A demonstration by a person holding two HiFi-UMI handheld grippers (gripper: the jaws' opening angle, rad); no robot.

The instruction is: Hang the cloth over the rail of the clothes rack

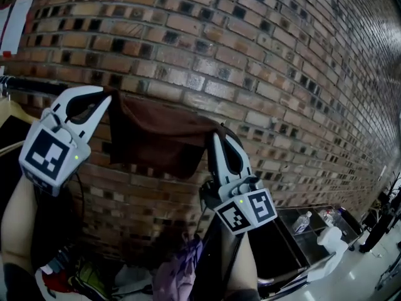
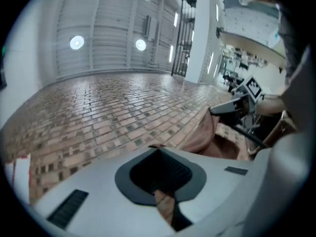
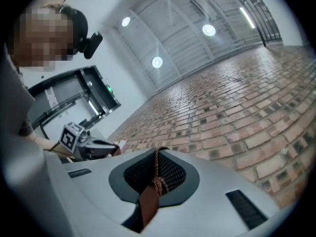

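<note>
One cloth [image 1: 160, 137], one rail [image 1: 31, 85] — two claws: left claw [image 1: 108, 97], right claw [image 1: 217, 133].
</note>
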